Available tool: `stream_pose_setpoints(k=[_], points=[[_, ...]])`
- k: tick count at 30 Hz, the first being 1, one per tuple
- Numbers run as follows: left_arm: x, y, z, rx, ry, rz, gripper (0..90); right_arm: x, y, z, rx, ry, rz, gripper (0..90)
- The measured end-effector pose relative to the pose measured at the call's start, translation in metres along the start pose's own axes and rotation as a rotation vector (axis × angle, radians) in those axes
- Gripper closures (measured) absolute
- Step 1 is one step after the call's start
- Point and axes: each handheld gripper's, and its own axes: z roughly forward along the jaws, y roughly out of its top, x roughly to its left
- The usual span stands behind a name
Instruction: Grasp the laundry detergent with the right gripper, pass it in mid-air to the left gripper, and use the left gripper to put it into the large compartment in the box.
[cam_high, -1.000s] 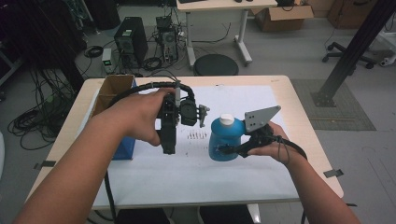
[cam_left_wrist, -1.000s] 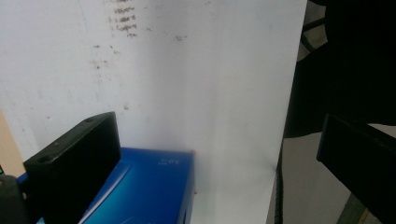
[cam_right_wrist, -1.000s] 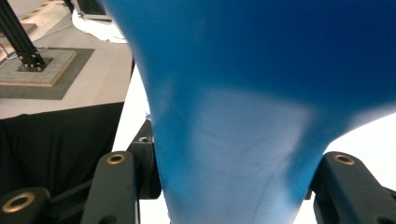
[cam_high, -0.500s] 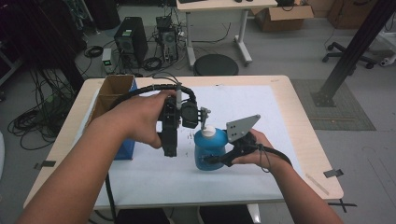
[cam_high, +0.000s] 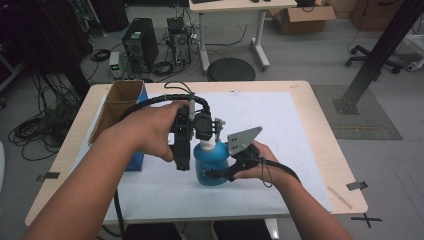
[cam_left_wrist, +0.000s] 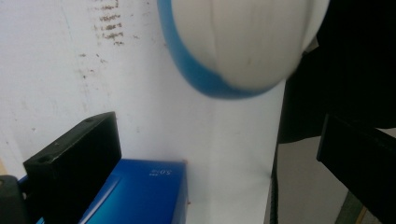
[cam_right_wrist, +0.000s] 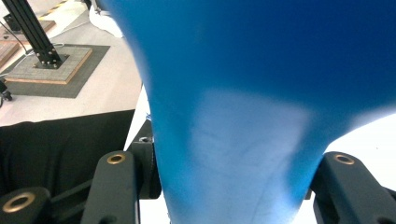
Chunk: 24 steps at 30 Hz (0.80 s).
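The blue bottle (cam_high: 210, 167) stands upright near the middle of the table, on the white sheet (cam_high: 295, 150), and the right gripper (cam_high: 220, 174) has it clamped low on its body. In the right gripper view the blue plastic (cam_right_wrist: 233, 140) sits tight between the two black jaws, pressed on both sides. What the bottle holds can't be told; the plastic hides it. Up top, a white cap (cam_high: 208, 142) crowns the neck, and in the left gripper view that cap (cam_left_wrist: 247, 42) looms large and blurred, ringed by a blue rim.

The left gripper (cam_high: 183, 162) hovers just beside the bottle's neck, pointing down. Its jaws stand apart with nothing between them.

To the left, an open cardboard box (cam_high: 117, 107) with a blue side (cam_left_wrist: 140, 191) rests on the table's edge; its inside looks bare from above.

The wooden table (cam_high: 325, 115) sits on a grey floor. Behind it: a computer tower (cam_high: 137, 45), tangled cables (cam_high: 30, 135), a round black stool (cam_high: 231, 69), another desk (cam_high: 235, 10), and a brown carton (cam_high: 305, 17).
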Motion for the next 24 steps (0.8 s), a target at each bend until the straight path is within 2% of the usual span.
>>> stream_pose_setpoints(k=[24], points=[[-0.002,0.001,0.009,0.002,-0.007,-0.002,0.2,0.002,0.012,0.026,-0.020,-0.008,0.004,45.3]])
